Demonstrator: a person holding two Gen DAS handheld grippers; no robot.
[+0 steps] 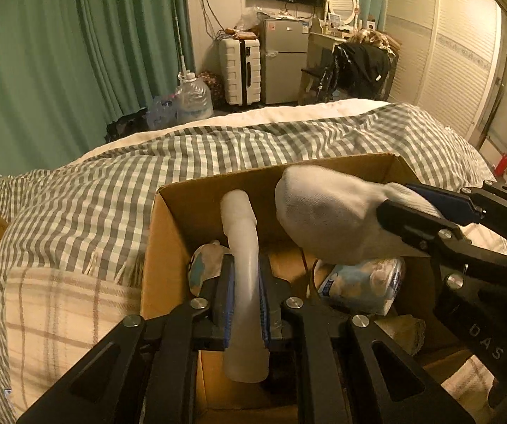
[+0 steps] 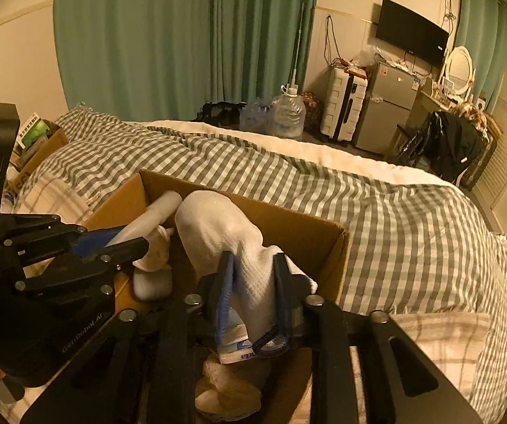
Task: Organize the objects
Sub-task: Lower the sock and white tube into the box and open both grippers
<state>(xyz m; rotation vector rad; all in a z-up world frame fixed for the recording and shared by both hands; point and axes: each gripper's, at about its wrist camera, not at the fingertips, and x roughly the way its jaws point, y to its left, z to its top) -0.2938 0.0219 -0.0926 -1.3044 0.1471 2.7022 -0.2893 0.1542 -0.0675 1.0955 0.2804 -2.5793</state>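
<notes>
An open cardboard box (image 1: pixel 197 190) (image 2: pixel 303 226) sits on a checked bed cover. My left gripper (image 1: pixel 246 286) is shut on a pale translucent tube (image 1: pixel 241 233) and holds it over the box; it also shows at the left of the right wrist view (image 2: pixel 112 243). My right gripper (image 2: pixel 251 282) is shut on a white sock (image 2: pixel 218 226) above the box; it also shows at the right of the left wrist view (image 1: pixel 426 219), where the sock (image 1: pixel 324 212) hangs over the box. A blue-and-white tissue pack (image 1: pixel 363 282) and other small items lie inside the box.
The grey-and-white checked duvet (image 2: pixel 394 219) covers the bed around the box. A second box with packets (image 2: pixel 34 141) stands at the bed's left edge. Beyond the bed are green curtains, water jugs (image 2: pixel 285 113), a suitcase, a small fridge and a chair with black clothes.
</notes>
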